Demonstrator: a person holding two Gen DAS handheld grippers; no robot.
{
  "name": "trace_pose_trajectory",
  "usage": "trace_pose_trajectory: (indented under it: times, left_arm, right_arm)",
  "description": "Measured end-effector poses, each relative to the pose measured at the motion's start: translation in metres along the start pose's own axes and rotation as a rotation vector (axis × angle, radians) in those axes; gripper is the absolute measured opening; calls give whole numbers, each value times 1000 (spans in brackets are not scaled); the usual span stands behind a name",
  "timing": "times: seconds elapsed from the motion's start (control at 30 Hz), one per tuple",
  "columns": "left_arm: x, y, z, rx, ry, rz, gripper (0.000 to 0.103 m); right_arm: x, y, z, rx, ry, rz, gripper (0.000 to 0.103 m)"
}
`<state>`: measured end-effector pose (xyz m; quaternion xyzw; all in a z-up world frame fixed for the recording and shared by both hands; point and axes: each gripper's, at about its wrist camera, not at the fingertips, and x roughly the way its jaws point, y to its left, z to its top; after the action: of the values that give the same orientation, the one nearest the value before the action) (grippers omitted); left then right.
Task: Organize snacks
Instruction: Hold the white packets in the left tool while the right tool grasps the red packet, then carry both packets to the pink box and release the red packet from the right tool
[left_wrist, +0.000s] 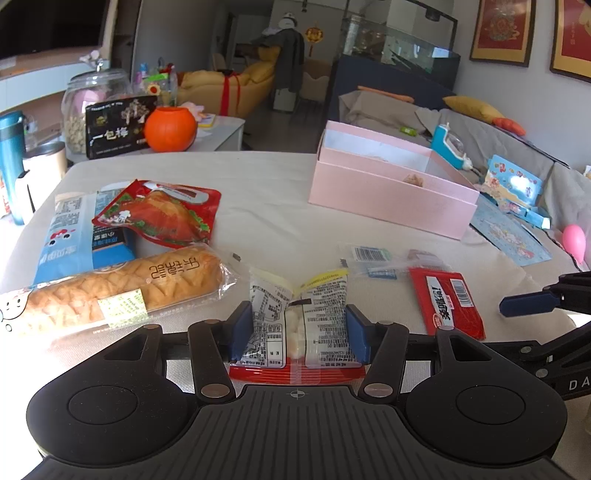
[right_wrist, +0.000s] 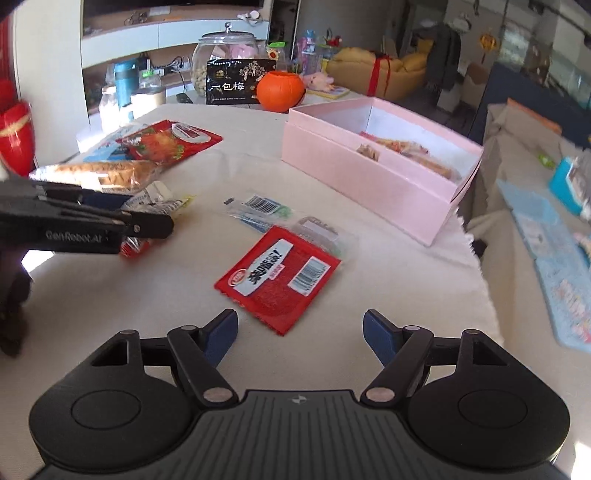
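Far left on the table (left_wrist: 280, 184): bread loaf pack (left_wrist: 110, 291), with red chicken pouch (left_wrist: 162, 212) behind it. Near centre: left gripper (left_wrist: 300, 332) clamped on white printed snack packet (left_wrist: 301, 321), blue pads (left_wrist: 242, 328) pressing both sides. Right of that: flat red sachet (right_wrist: 279, 278), just ahead of right gripper (right_wrist: 300, 334), fingers spread wide, holding nothing. Far right: pink box (right_wrist: 369, 177); snacks inside plain only from the right wrist view, barely glimpsed from the left.

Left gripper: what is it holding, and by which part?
The left gripper is shut on the white printed snack packet, pads on its two side edges.
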<state>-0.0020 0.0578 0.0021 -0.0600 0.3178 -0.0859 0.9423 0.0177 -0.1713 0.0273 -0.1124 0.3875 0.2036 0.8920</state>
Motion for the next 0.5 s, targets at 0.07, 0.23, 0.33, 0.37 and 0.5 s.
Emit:
trace_pose_trajectory:
  times: [0.07, 0.23, 0.33, 0.37, 0.5]
  left_arm:
    - [0, 0, 0, 0, 0, 0, 59]
    - [0, -1, 0, 7, 2, 6, 59]
    - [2, -8, 1, 55, 17, 36, 59]
    - [3, -12, 1, 81, 26, 48, 59]
    - [7, -22, 7, 156, 69, 42, 59]
  right_arm:
    - [6, -4, 5, 75, 26, 45, 76]
    - [31, 4, 25, 149, 36, 12, 76]
    - [42, 14, 32, 93, 38, -15, 73]
    - [42, 17, 33, 60, 31, -10, 69]
    - [32, 12, 37, -41, 45, 32, 55]
